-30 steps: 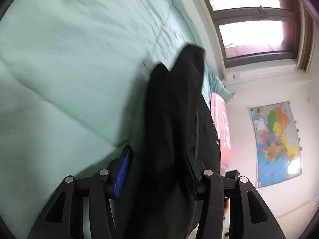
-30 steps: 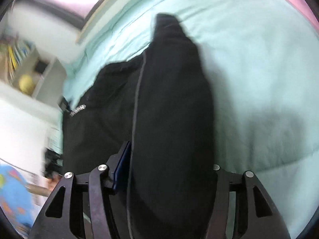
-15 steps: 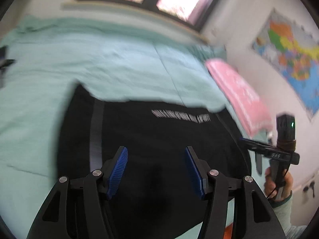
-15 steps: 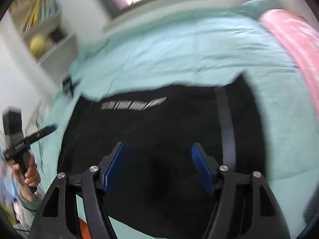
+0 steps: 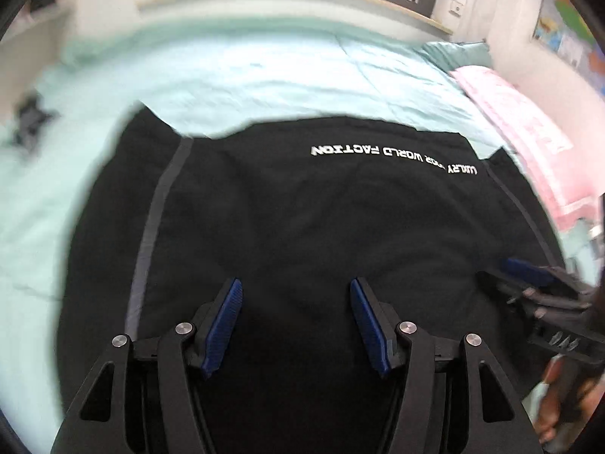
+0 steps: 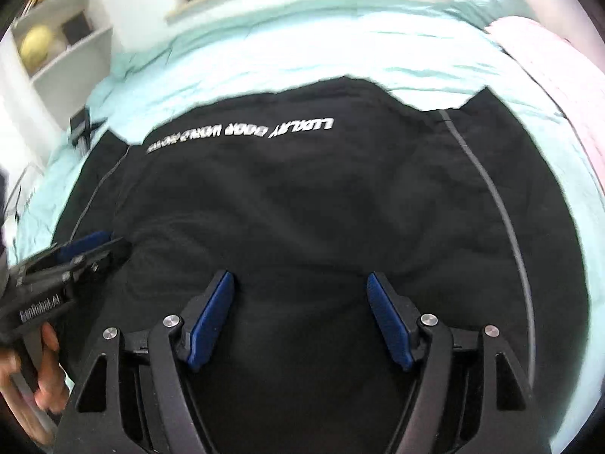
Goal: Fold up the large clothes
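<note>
A large black garment with a line of white lettering and grey side stripes lies spread flat on a mint-green bed; it also fills the right wrist view. My left gripper is open and empty, hovering over the garment's near part. My right gripper is open and empty over the same near part. Each gripper shows at the edge of the other's view: the right one, the left one.
A pink blanket lies along the bed's right side with a teal pillow behind it. A small dark object lies at the bed's left edge. A white shelf stands left, a window behind.
A second ago both grippers were shut on the hanging black garment. They have let go and opened; the garment now lies spread flat and both grippers have drawn back over its near edge.
</note>
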A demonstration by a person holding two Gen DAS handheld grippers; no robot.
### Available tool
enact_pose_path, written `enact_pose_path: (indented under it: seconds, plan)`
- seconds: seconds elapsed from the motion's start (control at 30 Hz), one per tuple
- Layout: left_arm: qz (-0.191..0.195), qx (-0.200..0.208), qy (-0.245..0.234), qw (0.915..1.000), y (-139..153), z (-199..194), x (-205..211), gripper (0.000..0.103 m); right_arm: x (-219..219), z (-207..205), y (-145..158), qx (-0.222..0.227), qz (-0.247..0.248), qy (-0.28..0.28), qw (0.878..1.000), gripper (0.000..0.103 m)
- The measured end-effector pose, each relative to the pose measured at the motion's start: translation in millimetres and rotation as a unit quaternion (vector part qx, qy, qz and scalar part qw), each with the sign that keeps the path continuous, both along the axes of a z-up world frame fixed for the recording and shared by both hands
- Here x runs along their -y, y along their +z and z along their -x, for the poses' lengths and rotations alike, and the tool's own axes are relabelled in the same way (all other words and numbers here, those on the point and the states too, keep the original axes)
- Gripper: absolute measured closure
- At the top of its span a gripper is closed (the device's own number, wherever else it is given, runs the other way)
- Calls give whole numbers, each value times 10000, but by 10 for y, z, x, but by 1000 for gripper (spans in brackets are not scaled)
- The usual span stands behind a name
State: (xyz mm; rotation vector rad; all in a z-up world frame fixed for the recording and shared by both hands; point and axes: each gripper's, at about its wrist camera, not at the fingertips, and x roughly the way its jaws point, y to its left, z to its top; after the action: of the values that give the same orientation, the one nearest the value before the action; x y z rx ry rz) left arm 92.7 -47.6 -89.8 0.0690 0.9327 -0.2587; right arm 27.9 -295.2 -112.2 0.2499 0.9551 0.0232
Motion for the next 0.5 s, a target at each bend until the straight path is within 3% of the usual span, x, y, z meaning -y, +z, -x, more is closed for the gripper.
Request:
enact_pose_path:
  seconds: [0.07, 0.13, 0.2, 0.33, 0.5]
  plan:
    - [-535, 389, -89, 9978, 158, 269, 108, 42, 124, 171, 181, 44, -211, -172, 9996, 28]
    - [-798, 734, -158, 9940, 366, 525, 158, 41, 191, 297, 416, 266, -307, -336, 9986, 27]
    - [-720, 1009, -16, 9923, 630, 718, 49, 41, 220, 517, 723, 650, -214, -397, 9969, 27]
    - [-199, 1417, 328, 9892, 1239, 976, -76, 35, 72, 828, 1377, 1246, 147, -414, 9912, 27]
    - [-90, 1922, 190, 9811, 1756, 1356, -61, 28, -394, 1009, 1879, 1667, 286, -122, 9855, 25]
